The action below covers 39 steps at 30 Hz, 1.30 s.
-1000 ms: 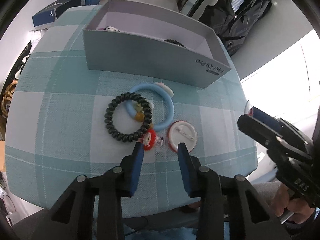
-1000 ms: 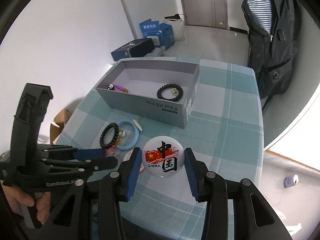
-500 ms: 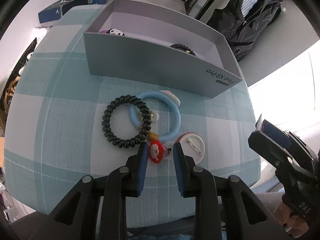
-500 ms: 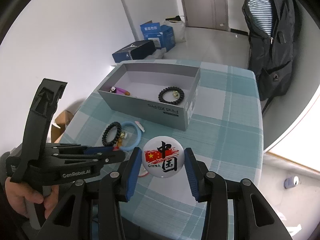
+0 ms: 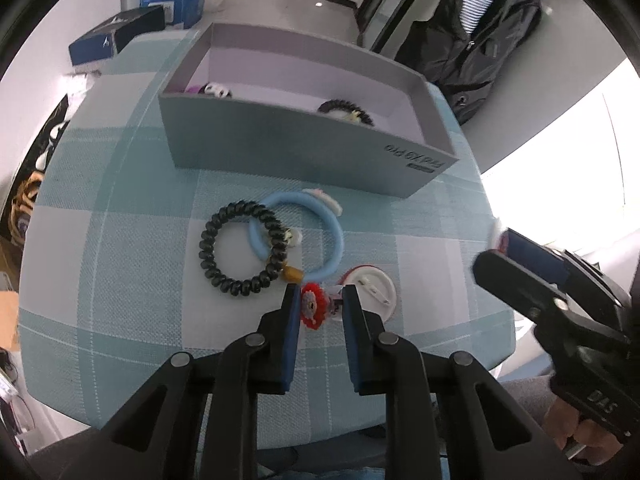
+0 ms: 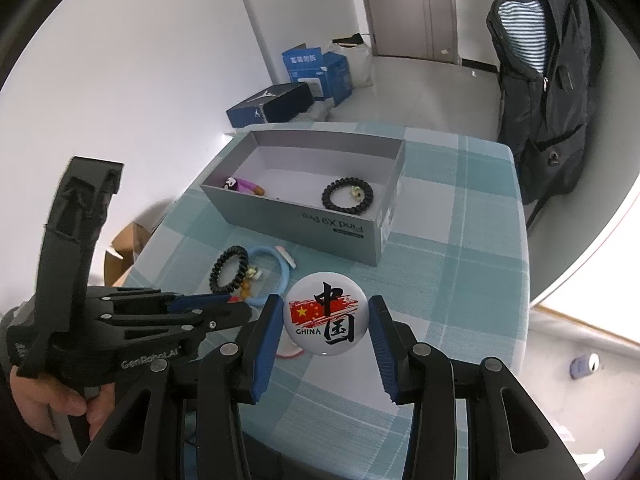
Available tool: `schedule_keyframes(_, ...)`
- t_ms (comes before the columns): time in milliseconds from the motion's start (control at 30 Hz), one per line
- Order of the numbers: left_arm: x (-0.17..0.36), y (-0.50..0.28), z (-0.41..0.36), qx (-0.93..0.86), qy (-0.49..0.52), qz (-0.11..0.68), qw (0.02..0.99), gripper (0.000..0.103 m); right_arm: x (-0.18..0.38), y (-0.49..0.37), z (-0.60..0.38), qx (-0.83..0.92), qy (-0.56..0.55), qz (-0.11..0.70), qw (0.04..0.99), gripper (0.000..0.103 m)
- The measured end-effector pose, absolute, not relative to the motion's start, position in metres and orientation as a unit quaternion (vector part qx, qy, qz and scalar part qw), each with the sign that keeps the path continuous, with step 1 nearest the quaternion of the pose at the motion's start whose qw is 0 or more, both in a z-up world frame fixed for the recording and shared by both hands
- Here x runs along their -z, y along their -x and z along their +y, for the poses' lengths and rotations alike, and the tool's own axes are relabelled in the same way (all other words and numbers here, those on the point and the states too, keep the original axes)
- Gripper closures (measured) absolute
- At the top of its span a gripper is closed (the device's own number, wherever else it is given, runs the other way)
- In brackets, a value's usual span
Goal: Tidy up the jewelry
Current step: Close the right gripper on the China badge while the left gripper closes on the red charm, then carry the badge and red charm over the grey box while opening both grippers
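Note:
My left gripper point(image 5: 320, 300) is shut on a small red flower charm point(image 5: 313, 307) just above the checked tablecloth. Beside it lie a black coil hair tie point(image 5: 240, 249), a light blue ring point(image 5: 298, 236) and a white pin badge, back up point(image 5: 370, 292). My right gripper point(image 6: 325, 316) is shut on a round white China flag badge point(image 6: 325, 318), held above the table's near edge. The open grey box point(image 6: 304, 216) holds a black coil tie point(image 6: 347, 195) and a small purple piece point(image 6: 240, 185).
The grey box point(image 5: 280, 152) stands at the far side of the table. Blue cartons point(image 6: 316, 68) sit on the floor beyond. A dark backpack point(image 6: 552, 92) hangs at the right. The table edge is close on the right and near sides.
My left gripper moved forward onto the red flower charm and closed on it. My right gripper kept hold of the flag badge and rose slightly.

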State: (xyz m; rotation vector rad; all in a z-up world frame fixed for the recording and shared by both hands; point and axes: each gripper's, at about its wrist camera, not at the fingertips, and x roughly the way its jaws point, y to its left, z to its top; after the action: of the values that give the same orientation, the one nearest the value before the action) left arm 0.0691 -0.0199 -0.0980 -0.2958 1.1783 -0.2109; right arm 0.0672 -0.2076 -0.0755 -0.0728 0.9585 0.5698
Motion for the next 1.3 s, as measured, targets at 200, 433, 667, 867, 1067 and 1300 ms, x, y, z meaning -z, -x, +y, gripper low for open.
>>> schedule_keyframes(200, 0.084, -0.058, -0.017, 0.111, 0.141, 0.538, 0.824, 0.087, 0.076, -0.067, -0.207, -0.271, 0.034, 0.453, 0.849, 0.061)
schedule_keyframes(433, 0.064, -0.052, 0.007, 0.103, 0.168, 0.512, 0.836, 0.087, 0.072, -0.071, -0.203, -0.275, 0.021, 0.449, 0.850, 0.061)
schedule_keyframes(667, 0.041, -0.068, 0.031, 0.110, 0.203, 0.498, 0.836, 0.087, 0.049, -0.089, -0.189, -0.296, -0.013, 0.439, 0.848, 0.061)
schedule_keyframes(867, 0.024, -0.096, 0.038, 0.108, 0.211, 0.484, 0.842, 0.087, 0.031, -0.116, -0.165, -0.305, -0.002, 0.429, 0.850, 0.061)
schedule_keyframes(1067, 0.009, -0.130, 0.050, 0.111, 0.219, 0.471, 0.847, 0.087, 0.014, -0.139, -0.145, -0.321, 0.030, 0.427, 0.845, 0.061)
schedule_keyframes(1300, 0.027, -0.170, 0.053, 0.131, 0.228, 0.505, 0.822, 0.087, 0.027, -0.170, -0.136, -0.324, 0.059, 0.438, 0.836, 0.061)
